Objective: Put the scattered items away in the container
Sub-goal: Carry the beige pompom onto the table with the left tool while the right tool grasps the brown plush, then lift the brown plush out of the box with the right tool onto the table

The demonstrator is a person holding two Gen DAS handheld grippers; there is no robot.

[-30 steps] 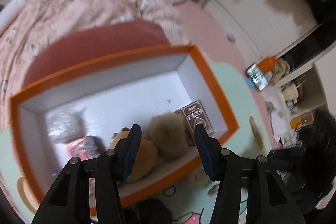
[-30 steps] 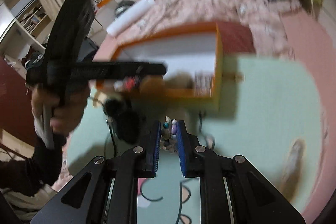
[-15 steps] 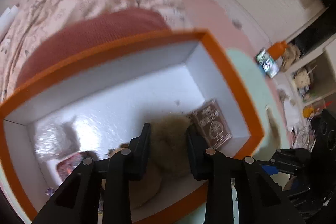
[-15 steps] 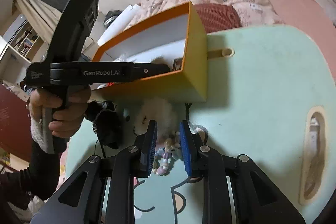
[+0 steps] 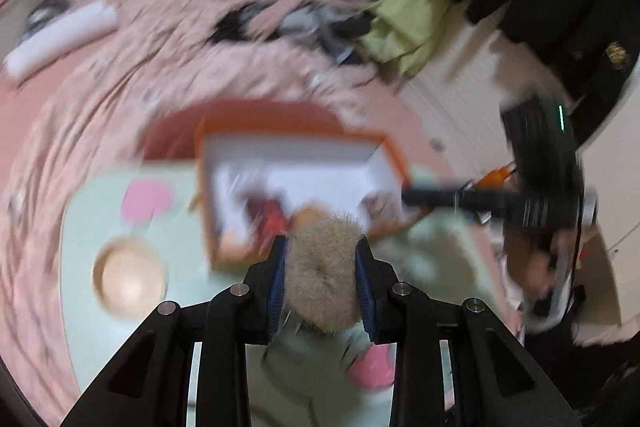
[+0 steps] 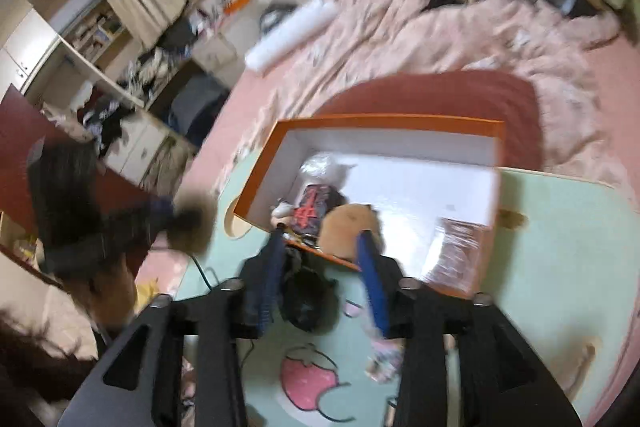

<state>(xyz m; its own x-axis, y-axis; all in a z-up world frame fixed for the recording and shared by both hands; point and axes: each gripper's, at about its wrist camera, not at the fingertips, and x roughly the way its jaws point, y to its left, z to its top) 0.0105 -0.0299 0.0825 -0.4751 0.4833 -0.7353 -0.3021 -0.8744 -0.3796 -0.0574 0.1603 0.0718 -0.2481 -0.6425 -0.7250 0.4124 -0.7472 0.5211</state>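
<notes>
Left hand-held gripper (image 5: 322, 281) clamps a fur pompom (image 5: 322, 275) off the orange box's (image 6: 384, 121) near edge; right hand-held gripper (image 6: 324, 275) gapes, empty.

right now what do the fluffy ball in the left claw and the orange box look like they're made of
Fluffy ball: looks like soft fur or faux fur, matte beige; fine hairs splay out around a central whorl where the left claw squeezes it. Real or synthetic, I can't tell.
Orange box: probably stiff cardboard, with thin straight walls, orange outside and smooth white inside.
</notes>
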